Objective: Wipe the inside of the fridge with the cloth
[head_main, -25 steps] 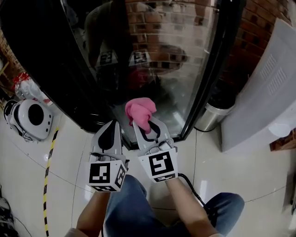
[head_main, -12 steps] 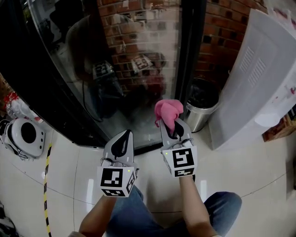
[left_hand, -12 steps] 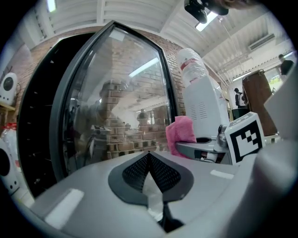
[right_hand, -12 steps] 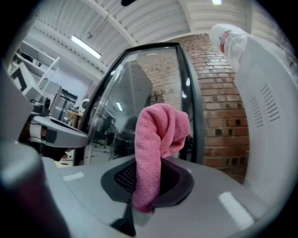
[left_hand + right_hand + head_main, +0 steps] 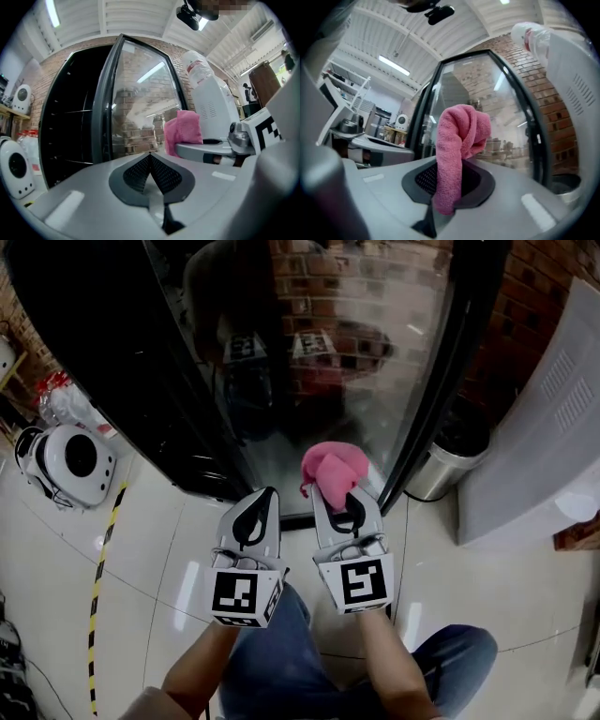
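Note:
The pink cloth (image 5: 330, 471) sticks out of my right gripper (image 5: 343, 506), which is shut on it; in the right gripper view the cloth (image 5: 457, 150) hangs folded over the jaws. My left gripper (image 5: 255, 517) is beside it on the left, shut with nothing in it, and its pads (image 5: 151, 172) meet. Both grippers are held side by side just in front of the tall black fridge, whose glass door (image 5: 347, 343) reflects brick wall and the grippers. From the left gripper view the cloth (image 5: 183, 131) shows to the right, the fridge's dark shelves (image 5: 70, 136) to the left.
A steel bin (image 5: 445, 465) stands right of the fridge, next to a white appliance (image 5: 534, 427). A white round device (image 5: 66, 465) lies on the tiled floor at left, by a yellow-black tape line (image 5: 98, 596). My knees in jeans (image 5: 272, 662) are below.
The view has swung back left and the two grippers have drawn closer together. The right gripper still holds the cloth; the left stays shut and empty.

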{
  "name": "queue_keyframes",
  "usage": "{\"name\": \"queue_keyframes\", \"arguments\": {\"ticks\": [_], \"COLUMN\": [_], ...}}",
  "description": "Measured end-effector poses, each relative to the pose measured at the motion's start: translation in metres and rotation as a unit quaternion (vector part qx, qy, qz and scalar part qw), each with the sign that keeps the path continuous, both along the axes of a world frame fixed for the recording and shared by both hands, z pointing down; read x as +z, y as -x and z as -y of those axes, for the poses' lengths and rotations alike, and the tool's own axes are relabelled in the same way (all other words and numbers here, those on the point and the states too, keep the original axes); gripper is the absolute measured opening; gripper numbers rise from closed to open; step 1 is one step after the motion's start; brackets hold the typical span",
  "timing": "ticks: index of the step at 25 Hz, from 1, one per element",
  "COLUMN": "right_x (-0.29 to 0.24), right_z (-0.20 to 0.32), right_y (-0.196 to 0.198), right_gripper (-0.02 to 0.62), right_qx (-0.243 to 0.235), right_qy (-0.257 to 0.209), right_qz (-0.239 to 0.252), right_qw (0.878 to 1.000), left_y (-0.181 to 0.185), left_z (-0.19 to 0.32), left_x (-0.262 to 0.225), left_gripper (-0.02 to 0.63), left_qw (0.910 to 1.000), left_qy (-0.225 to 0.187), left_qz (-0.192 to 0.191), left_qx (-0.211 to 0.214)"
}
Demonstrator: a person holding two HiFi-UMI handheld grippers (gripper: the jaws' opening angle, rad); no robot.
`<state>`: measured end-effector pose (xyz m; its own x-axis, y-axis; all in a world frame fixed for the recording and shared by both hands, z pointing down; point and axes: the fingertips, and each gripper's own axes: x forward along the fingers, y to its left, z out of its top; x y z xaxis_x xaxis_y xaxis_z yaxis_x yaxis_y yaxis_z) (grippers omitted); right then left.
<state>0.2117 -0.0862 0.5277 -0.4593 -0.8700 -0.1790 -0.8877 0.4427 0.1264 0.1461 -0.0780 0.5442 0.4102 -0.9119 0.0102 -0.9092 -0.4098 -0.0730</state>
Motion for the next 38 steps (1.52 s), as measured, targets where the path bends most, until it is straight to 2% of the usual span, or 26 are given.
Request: {"name": "queue_keyframes", "arguments": {"ticks": [4,8,12,16,21,33,38], "right_x": [0.028,0.063,0.093,0.108,0.120,0.154,0.166], "right_z": [-0.009,-0.010,-0.003,0.003,0.015,0.044,0.046], "right_y": [0.067,0.106,0.129,0.132,0.100,-0.064,-0.108], "right_gripper": [0.054,0.054,0.054,0.054,0.054,0.054,0.054], "right_qx": [-0.078,-0.115,-0.136,-0.141,-0.117,0.026,0.063], "right_qy": [0.027,0.060,0.078,0.082,0.083,0.118,0.133], "right_qz": [-0.035,-0.047,-0.032,-0.037,-0.058,-0.060,-0.050], "right_qw": [0.996,0.990,0.987,0.986,0.988,0.991,0.988], "left_y": [0.035,0.068,0.088,0.083,0.060,-0.022,-0.043], "left_z": [-0.002,-0.004,-0.002,0.003,0.011,0.023,0.022], "left_x": [0.018,0.039,0.048,0.057,0.070,0.096,0.103], "left_gripper": [0.015,0.015,0.015,0.015,0.015,0.015,0.015], "left_qw": [0.9995,0.9978,0.9966,0.9974,0.9975,0.9978,0.9973], "left_qy": [0.024,0.043,0.048,0.044,0.054,0.064,0.070], "left_qz": [-0.007,-0.001,-0.005,0.005,-0.008,-0.018,-0.013], "left_qx": [-0.020,-0.051,-0.067,-0.056,-0.045,0.002,0.022]}}
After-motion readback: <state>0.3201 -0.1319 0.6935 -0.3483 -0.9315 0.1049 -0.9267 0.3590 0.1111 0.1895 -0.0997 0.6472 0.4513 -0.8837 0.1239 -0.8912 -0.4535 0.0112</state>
